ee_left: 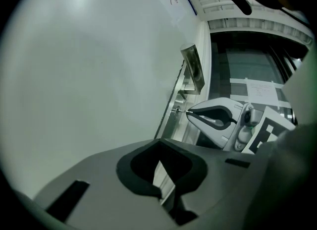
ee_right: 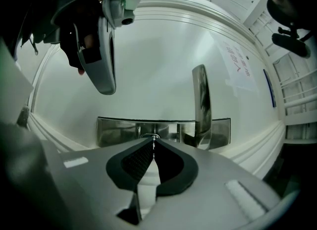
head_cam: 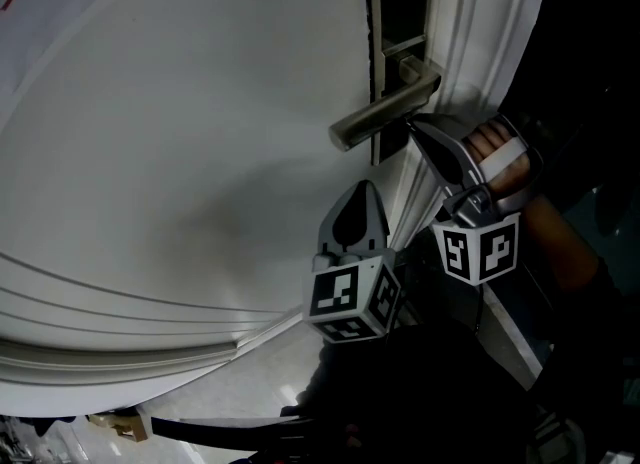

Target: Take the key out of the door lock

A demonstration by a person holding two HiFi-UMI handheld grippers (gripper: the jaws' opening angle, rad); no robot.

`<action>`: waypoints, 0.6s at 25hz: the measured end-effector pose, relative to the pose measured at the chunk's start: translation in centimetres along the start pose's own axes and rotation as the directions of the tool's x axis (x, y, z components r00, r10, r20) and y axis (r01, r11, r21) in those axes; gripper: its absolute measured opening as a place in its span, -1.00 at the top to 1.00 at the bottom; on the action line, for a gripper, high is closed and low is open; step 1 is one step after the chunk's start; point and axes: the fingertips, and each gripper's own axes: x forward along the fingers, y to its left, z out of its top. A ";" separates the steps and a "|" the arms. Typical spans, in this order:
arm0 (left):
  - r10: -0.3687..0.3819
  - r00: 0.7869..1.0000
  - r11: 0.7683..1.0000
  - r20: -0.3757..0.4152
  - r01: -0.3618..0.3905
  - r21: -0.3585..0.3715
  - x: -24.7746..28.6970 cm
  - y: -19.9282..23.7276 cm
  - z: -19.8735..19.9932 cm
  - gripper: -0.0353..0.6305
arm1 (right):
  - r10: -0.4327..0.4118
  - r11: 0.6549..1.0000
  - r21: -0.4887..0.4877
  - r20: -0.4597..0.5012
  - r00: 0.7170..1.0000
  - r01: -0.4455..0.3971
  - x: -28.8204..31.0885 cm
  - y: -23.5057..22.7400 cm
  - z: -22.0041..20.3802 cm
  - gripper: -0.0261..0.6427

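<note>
A white door carries a metal lever handle on a long metal lock plate. Just under the handle my right gripper is shut, its tips pressed up to the keyhole. From the left gripper view, a thin key bridges the short gap between the right gripper and the plate, pinched at the tips. My left gripper hangs below and left of it, close to the door face. It is shut with nothing held.
The door's edge and moulded frame run down the right side, with a dark gap beyond. A person's hand holds the right gripper. A paper notice is stuck on the door. Pale floor lies below.
</note>
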 end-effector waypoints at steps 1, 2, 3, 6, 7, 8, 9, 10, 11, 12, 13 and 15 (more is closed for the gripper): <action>-0.001 1.000 1.000 -0.002 0.001 0.001 0.1 0.0 -0.1 0.89 | 0.000 1.000 0.000 0.000 1.000 0.000 0.0 0.0 0.0 0.89; -0.003 1.000 1.000 -0.004 0.003 0.002 0.1 -0.1 -0.1 0.89 | -0.001 1.000 0.000 -0.001 1.000 0.001 0.0 0.0 0.0 0.89; -0.007 1.000 1.000 -0.008 0.007 0.002 0.2 -0.1 -0.2 0.89 | -0.001 1.000 0.001 -0.001 1.000 0.001 0.0 0.0 0.0 0.89; -0.018 1.000 1.000 -0.019 0.018 0.003 0.2 -0.4 -0.5 0.89 | -0.001 1.000 0.001 -0.003 1.000 0.001 0.0 0.0 0.0 0.89; -0.017 1.000 1.000 -0.020 0.017 0.003 0.2 -0.4 -0.5 0.89 | -0.001 1.000 0.002 -0.003 1.000 0.001 0.0 0.0 0.1 0.89; -0.016 1.000 1.000 -0.020 0.016 0.003 0.2 -0.4 -0.5 0.89 | 0.000 1.000 0.002 -0.003 1.000 0.000 0.0 0.0 0.1 0.89; -0.017 1.000 1.000 -0.019 0.017 0.003 0.3 -0.4 -0.5 0.89 | 0.000 1.000 0.003 -0.004 1.000 0.000 0.0 0.0 0.1 0.89; -0.018 1.000 1.000 -0.019 0.018 0.003 0.3 -0.4 -0.5 0.89 | 0.000 1.000 0.003 -0.004 1.000 0.000 -0.1 0.0 0.0 0.89; -0.019 1.000 1.000 -0.018 0.019 0.003 0.3 -0.4 -0.5 0.89 | 0.000 1.000 0.002 -0.005 1.000 0.000 -0.1 0.0 0.0 0.89; -0.019 1.000 1.000 -0.018 0.019 0.002 0.3 -0.4 -0.5 0.89 | 0.000 1.000 -0.001 -0.005 1.000 0.000 -0.1 0.0 0.0 0.89; -0.019 1.000 1.000 -0.019 0.019 0.001 0.3 -0.4 -0.5 0.89 | -0.001 1.000 -0.004 -0.006 1.000 0.001 -0.1 0.0 0.0 0.89; -0.017 1.000 1.000 -0.019 0.017 0.000 0.3 -0.2 -0.5 0.89 | -0.002 1.000 -0.010 -0.007 1.000 0.002 -0.1 0.0 0.0 0.89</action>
